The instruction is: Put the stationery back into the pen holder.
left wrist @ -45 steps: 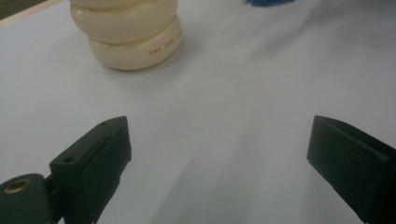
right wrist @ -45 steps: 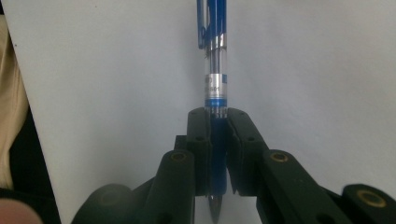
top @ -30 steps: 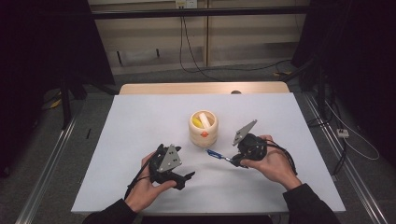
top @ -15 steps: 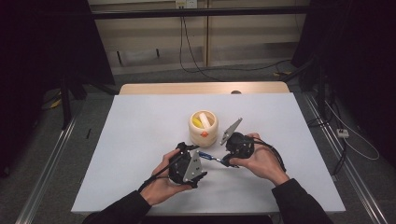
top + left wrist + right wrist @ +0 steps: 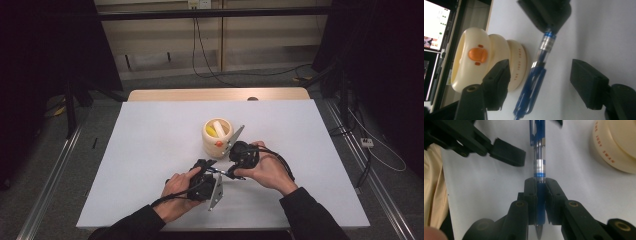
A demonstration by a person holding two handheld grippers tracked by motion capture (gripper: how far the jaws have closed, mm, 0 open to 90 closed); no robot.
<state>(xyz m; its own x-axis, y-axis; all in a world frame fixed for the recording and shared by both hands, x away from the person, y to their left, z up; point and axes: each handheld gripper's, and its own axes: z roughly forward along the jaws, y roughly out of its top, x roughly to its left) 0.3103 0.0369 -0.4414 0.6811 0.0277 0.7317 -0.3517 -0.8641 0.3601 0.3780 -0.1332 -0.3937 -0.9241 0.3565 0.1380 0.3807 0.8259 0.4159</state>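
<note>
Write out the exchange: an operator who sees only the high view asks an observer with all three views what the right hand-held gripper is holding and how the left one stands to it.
Operator: What is the right hand-held gripper clamped on?
Observer: The right hand-held gripper is shut on a blue pen, low on the barrel. The writing tip pokes out behind the pads.
Operator: Has the left one got the pen too?
Observer: Not yet. The left hand-held gripper has just been closing its jaws. They stand on either side of the pen's clip end, with a gap on both sides.
</note>
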